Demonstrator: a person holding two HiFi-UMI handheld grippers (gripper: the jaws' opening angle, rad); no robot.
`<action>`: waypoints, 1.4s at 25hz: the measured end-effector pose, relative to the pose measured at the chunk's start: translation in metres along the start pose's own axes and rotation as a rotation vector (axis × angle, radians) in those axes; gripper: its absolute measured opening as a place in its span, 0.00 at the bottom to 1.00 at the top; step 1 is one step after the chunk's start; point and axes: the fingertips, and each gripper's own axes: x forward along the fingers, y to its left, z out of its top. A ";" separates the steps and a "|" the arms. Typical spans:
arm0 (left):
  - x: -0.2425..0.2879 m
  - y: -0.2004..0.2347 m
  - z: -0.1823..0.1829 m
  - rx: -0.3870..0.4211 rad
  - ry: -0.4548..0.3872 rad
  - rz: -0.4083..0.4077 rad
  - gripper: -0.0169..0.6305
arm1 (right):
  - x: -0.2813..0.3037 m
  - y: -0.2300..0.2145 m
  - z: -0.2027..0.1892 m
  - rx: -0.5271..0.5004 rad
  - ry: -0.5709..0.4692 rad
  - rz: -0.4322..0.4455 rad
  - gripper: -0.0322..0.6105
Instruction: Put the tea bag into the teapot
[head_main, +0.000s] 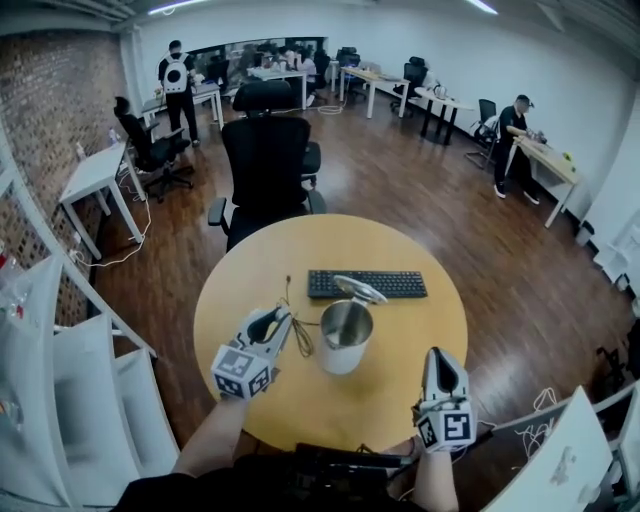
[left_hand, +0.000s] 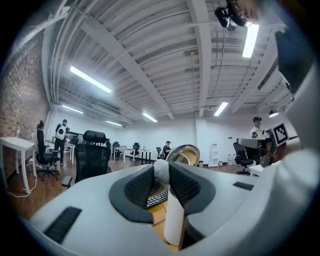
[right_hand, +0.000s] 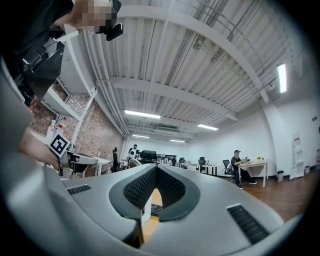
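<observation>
Left gripper (head_main: 282, 320): pinching tea bag (left_hand: 161, 172) | right gripper (head_main: 437, 353): jaws closed, empty | teapot (head_main: 342, 358): table (head_main: 410, 335) centre

Jaws of the left gripper (left_hand: 161, 167) hide much of the tea bag (left_hand: 161, 173) and teapot (left_hand: 175, 220).

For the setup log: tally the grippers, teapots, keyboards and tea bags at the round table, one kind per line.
grippers: 2, the left gripper and the right gripper
teapot: 1
keyboard: 1
tea bag: 1, pinched between the left gripper's jaws
total: 5
</observation>
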 end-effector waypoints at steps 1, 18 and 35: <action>0.004 -0.004 -0.001 0.000 0.002 -0.007 0.16 | -0.001 -0.002 -0.001 0.003 -0.001 -0.003 0.06; 0.100 -0.086 -0.026 0.008 0.073 -0.222 0.16 | -0.030 -0.070 -0.018 0.077 0.009 -0.172 0.06; 0.089 -0.070 -0.020 -0.025 0.046 -0.177 0.34 | -0.006 -0.055 -0.016 0.080 0.026 -0.117 0.06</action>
